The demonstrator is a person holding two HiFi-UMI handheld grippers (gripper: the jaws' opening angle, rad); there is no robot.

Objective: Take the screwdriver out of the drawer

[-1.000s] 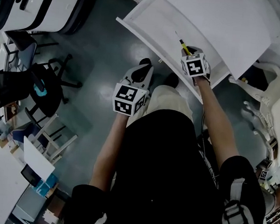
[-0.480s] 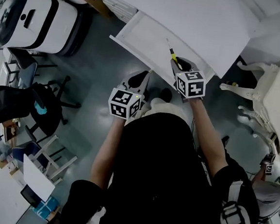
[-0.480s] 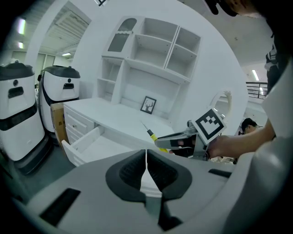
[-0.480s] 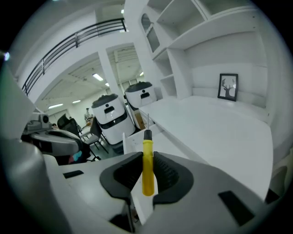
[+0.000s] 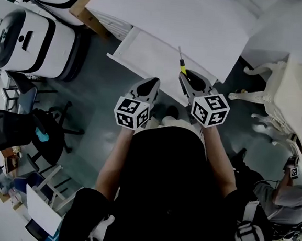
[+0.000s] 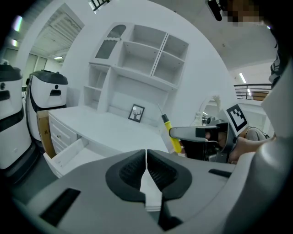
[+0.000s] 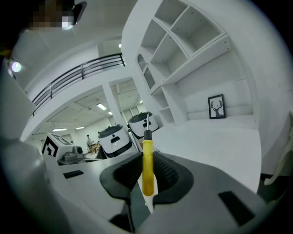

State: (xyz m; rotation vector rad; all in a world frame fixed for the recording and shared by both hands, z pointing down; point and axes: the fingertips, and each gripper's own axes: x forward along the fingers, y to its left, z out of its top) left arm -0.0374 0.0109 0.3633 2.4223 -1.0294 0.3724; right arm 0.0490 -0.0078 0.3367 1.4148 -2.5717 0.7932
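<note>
Across the top of the head view: a white desk [image 5: 170, 19], with a white shelf unit [image 6: 142, 59] of open cubbies standing along its back. Left of the desk, on the grey floor [image 5: 88, 112]: white-and-black machines [image 5: 32, 39]. Further down that side: a black office chair [image 5: 13, 129]. Under the desk's front edge: a shallow white drawer [image 5: 141, 51], pulled out toward the person.

Nearer the camera, side by side but apart: the left gripper [image 5: 152, 83] and the right gripper [image 5: 185, 79], both aimed toward the desk.

Left gripper: jaws pressed together, pad against pad, gripping nothing.

Right gripper: jaws part-way apart and clamped on the screwdriver [image 7: 147, 164], with the pads pressing both sides of its yellow handle. Black collar and thin metal shaft sticking out past the fingertips, away from the person.

Screwdriver out of the drawer and up in the air. From above, lying over the drawer's right front corner and the desk edge. From the left gripper view, standing steeply tilted just beside the desk.

Smallest, on the desk against the back of the shelf unit: a framed picture [image 6: 136, 113] of a dark branching figure.
</note>
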